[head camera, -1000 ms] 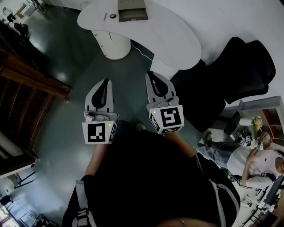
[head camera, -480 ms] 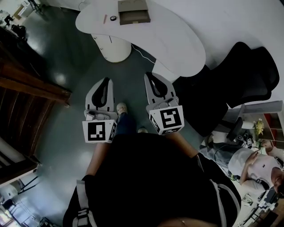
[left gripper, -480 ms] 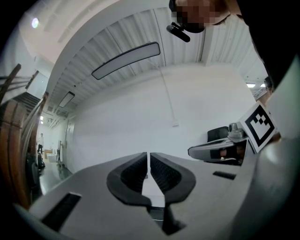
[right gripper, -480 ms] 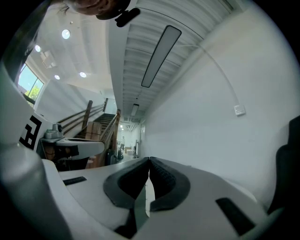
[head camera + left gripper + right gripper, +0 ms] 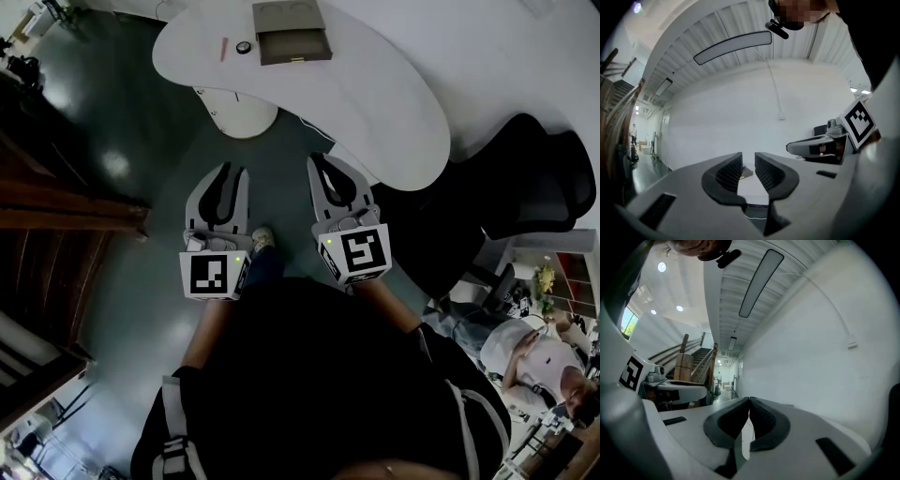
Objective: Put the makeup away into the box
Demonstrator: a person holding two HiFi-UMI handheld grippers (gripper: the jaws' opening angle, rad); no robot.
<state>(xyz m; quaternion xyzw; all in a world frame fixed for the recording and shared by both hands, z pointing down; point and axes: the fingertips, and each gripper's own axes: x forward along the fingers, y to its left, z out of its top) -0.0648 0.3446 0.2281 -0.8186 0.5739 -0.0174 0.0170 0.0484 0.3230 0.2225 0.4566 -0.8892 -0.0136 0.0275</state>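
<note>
Box (image 5: 292, 33) is sitting on far table (image 5: 375, 84); only head view is showing makeup (image 5: 244, 47) left of it. Left gripper (image 5: 232, 171) jaws have just been opening a little, gripping nothing; right gripper (image 5: 320, 159) jaws are pressing together, empty.

**Cropped, Covered, Too Small to Tell**

Cut by the head view's top edge: the far side of the flat grey-brown box (image 5: 291, 28) and of the white curved table (image 5: 309, 94) beneath it. Too small to identify: a round dark item (image 5: 244, 47) and a thin reddish stick (image 5: 223, 48) just left of the box. Cannot tell what, if anything, lies inside the box. Hidden under the black-clad torso (image 5: 319, 375): much of the floor. Partly under the table's rim: a black office chair (image 5: 525, 178). Cropped at the right edge: a seated person in white (image 5: 539, 361). Showing only a toe: a pale shoe (image 5: 263, 237). Too distant to read in the right gripper view: a figure in the corridor (image 5: 718, 377).
</note>
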